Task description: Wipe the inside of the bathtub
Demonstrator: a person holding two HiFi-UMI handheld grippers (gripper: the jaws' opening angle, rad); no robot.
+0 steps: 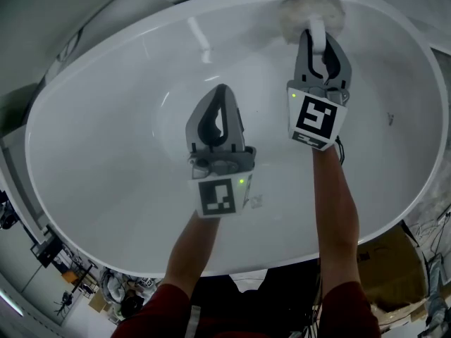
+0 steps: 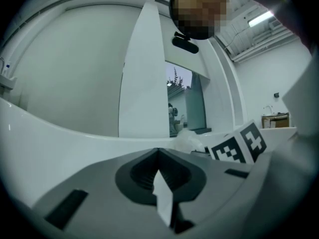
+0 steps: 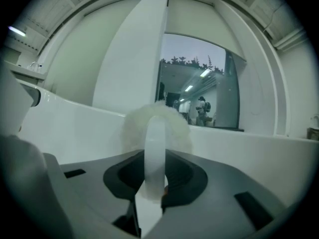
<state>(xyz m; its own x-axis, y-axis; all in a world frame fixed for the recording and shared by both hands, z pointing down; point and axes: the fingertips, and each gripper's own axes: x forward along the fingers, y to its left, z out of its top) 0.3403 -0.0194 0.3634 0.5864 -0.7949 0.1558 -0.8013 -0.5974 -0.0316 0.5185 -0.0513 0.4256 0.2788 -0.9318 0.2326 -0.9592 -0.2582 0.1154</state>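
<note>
Bathtub (image 1: 106,139), white and oval, fills the frame, with the right gripper (image 1: 320,39) clamping the handle of a fluffy scrubber (image 1: 310,9) against its upper-right wall, and the left gripper (image 1: 222,94) closed and empty at centre.

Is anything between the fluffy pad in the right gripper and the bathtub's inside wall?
Nothing visible: the fluffy pad sits against the far wall of the bathtub. The left gripper, shut, hangs well aside.
</note>
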